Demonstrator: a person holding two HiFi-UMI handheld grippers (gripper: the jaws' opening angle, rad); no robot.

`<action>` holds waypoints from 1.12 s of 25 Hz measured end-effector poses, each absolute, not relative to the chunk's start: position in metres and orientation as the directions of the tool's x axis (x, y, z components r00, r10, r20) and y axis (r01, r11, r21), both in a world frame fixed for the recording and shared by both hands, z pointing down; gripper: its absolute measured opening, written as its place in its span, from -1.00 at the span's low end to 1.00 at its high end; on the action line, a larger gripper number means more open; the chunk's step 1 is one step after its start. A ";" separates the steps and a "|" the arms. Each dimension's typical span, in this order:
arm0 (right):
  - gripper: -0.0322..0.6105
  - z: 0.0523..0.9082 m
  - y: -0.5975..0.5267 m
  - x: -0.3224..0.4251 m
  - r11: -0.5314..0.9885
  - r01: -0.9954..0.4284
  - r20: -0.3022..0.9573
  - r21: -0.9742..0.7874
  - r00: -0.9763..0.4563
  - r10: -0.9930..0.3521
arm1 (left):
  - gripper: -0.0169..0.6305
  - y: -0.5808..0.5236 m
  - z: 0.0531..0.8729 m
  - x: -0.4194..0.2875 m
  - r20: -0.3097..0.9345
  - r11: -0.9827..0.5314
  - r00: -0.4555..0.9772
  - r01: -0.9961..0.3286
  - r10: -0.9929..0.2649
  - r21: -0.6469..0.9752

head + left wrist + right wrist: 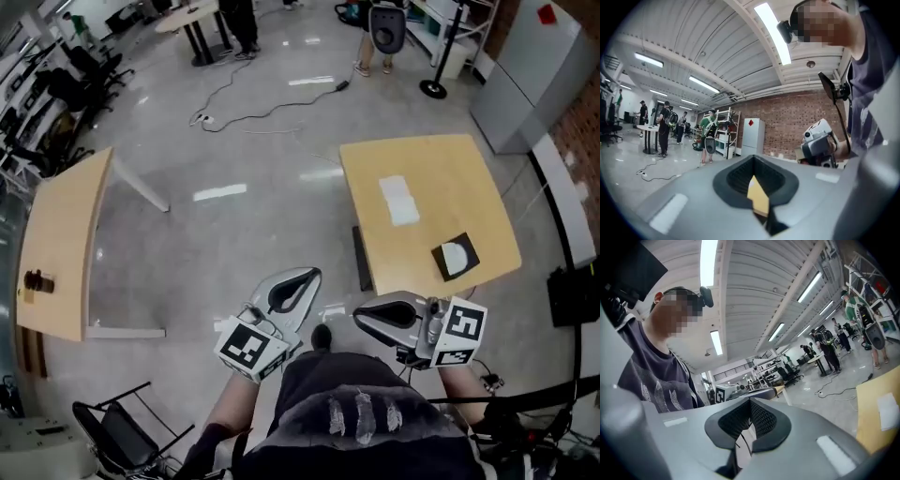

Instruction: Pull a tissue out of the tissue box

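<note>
Head view: both grippers are held level just in front of the person's chest, side by side, over bare floor (244, 234).

Left gripper (313, 275): jaws together at the tips, nothing clamped. In its own view the ribbed pads (736, 176) ring a small hollow, through which only a sliver of pale wood shows.

Right gripper (357, 315): jaws closed, nothing between them. Its pads (761, 419) meet at the tip in its own view.

Tissue box (457, 256): small, black, with a white patch at its middle. It sits on the wooden table (469, 178) near the near right corner, ahead and to the right of both grippers, well apart from them. Neither gripper view shows the box. Whether a tissue stands out of the opening cannot be made out at this size.

White sheets (398, 200) lie flat near the table's middle, apart from the box; whether they are tissues I cannot tell. The right gripper view catches only that table's edge and one white sheet, cut off at the right border.

The second table (61, 234), at left, carries a small dark object (36, 280), too small to identify. The chair (122, 431) at lower left is partly cut off. A cable (262, 111) trails across the floor. The person's torso hides most of both forearms. People (708, 136) stand in the background.
</note>
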State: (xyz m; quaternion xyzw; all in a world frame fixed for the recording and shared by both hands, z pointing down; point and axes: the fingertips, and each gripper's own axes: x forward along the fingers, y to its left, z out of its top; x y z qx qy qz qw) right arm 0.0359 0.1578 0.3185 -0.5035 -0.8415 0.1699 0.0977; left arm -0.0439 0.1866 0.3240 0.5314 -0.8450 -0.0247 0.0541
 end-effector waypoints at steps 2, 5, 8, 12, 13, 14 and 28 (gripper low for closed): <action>-0.90 0.315 0.148 0.022 0.475 0.785 -0.004 -0.397 -0.519 0.855 | -0.94 0.179 0.327 -0.058 0.071 0.399 -0.393 -0.911 -0.917 0.104; -0.90 0.317 0.119 0.018 0.590 0.703 0.026 -0.398 -0.634 0.773 | -0.94 0.149 0.340 -0.067 0.084 0.290 -0.282 -0.951 -0.956 0.106; -0.90 0.323 0.093 0.021 0.700 0.597 0.056 -0.391 -0.744 0.666 | -0.94 0.121 0.345 -0.065 0.087 0.177 -0.168 -0.977 -0.982 0.115; -0.90 0.329 0.057 0.021 0.777 0.491 0.070 -0.393 -0.827 0.558 | -0.94 0.097 0.345 -0.064 0.086 0.106 -0.096 -0.987 -0.992 0.121; -0.90 0.331 0.047 0.022 0.792 0.468 0.076 -0.392 -0.841 0.535 | -0.94 0.091 0.346 -0.063 0.088 0.095 -0.085 -0.988 -0.992 0.120; -0.90 0.334 0.037 0.023 0.806 0.446 0.084 -0.388 -0.854 0.513 | -0.94 0.085 0.347 -0.062 0.090 0.085 -0.074 -0.989 -0.993 0.121; -0.77 0.426 -0.090 0.032 0.980 0.188 0.463 -0.064 -0.865 0.196 | -0.94 0.019 0.366 -0.053 0.154 0.066 -0.043 -0.986 -0.987 0.152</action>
